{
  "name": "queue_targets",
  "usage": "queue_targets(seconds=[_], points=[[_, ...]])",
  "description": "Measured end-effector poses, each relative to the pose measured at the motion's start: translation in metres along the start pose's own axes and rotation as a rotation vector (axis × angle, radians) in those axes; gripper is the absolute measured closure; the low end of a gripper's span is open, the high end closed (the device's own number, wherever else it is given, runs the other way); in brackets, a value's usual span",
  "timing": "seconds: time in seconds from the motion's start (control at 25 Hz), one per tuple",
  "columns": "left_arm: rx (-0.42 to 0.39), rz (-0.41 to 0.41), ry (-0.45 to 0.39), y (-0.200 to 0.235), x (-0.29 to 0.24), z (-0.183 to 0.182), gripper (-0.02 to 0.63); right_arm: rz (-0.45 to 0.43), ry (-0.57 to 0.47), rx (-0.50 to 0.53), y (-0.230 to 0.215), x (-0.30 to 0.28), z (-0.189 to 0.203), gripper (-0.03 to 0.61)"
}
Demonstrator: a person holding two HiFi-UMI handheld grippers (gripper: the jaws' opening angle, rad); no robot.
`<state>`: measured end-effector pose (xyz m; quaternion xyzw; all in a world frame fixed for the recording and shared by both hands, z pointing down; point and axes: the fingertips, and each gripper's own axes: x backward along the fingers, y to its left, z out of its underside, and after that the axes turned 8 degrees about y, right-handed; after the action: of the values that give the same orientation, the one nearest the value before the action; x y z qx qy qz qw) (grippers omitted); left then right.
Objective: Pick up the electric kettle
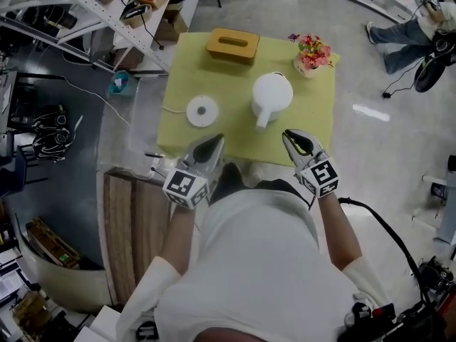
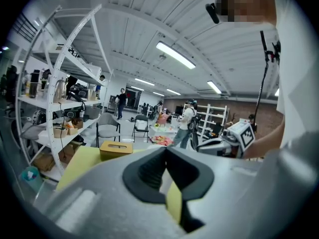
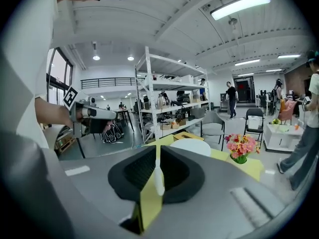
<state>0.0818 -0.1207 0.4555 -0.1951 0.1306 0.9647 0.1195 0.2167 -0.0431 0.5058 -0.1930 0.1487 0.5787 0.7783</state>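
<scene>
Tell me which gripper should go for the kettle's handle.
Right. The right gripper sits nearer the kettle's handle, and its own view shows that handle straight ahead, in line with its jaws. The left gripper faces the kettle base instead.

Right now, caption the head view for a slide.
White electric kettle beside its round base on yellow table; left gripper and right gripper shut.

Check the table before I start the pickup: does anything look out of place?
The kettle stands on the table beside its round base, not on it. Nothing looks spilled, tipped or damaged.
</scene>
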Motion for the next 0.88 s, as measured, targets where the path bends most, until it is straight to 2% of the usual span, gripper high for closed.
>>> queue_targets(seconds=[0.36, 0.88], points=[[0.002, -0.018, -0.021, -0.028, 0.01, -0.002, 0.611, 0.006, -0.017, -0.017, 0.004, 0.029, -0.009, 0.583], [0.012, -0.082, -0.024, -0.046, 0.025, 0.005, 0.611, -0.073, -0.027, -0.026, 0.012, 0.032, -0.002, 0.581]])
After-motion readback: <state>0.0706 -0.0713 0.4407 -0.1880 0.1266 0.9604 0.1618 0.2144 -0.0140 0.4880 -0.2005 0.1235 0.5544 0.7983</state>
